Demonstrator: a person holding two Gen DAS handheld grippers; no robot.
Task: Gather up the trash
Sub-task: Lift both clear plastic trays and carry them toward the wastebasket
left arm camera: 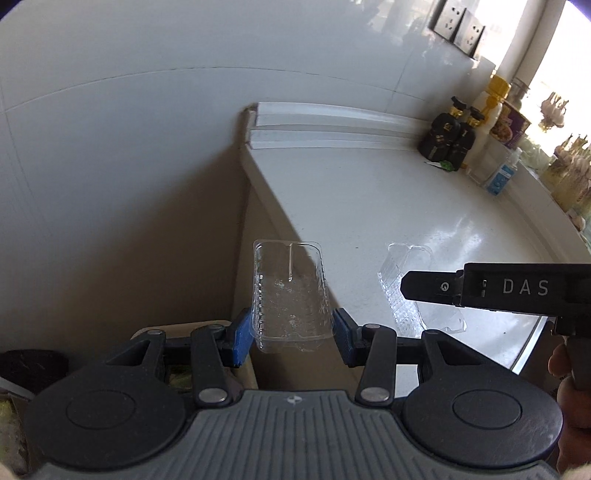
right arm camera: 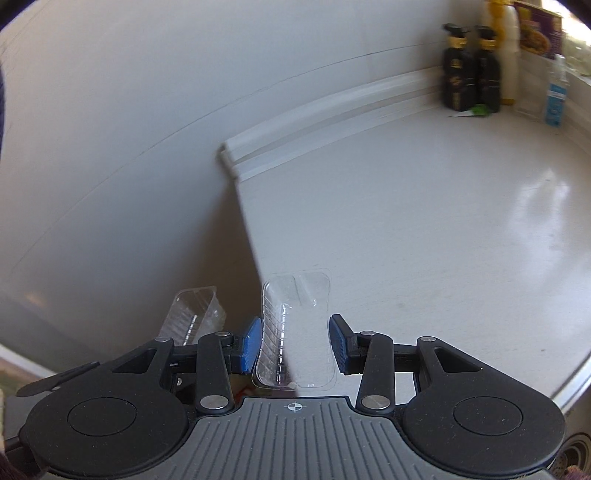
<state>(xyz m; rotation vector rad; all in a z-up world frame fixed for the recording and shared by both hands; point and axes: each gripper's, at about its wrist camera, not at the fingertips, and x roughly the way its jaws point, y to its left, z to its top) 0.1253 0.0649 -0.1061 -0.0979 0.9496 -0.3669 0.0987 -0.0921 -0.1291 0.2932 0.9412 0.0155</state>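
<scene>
In the left wrist view my left gripper [left arm camera: 291,338] is shut on a clear plastic tray [left arm camera: 290,295], with the blue pads pressing on its two sides. It hangs over the left edge of the white counter [left arm camera: 369,192]. My right gripper [left arm camera: 410,291] reaches in from the right with a second clear tray [left arm camera: 402,280]. The right wrist view shows that gripper [right arm camera: 295,345] shut on its ribbed clear tray [right arm camera: 295,332], also over the counter's edge. The left gripper's tray [right arm camera: 195,314] shows just to the left of it.
Dark bottles [left arm camera: 448,136], a yellow-capped white bottle [left arm camera: 491,110] and a blue-labelled bottle [left arm camera: 500,177] stand at the counter's back right. Wall sockets [left arm camera: 458,24] sit above them. A dark object [left arm camera: 33,369] lies low on the left, below the counter. A white wall is behind.
</scene>
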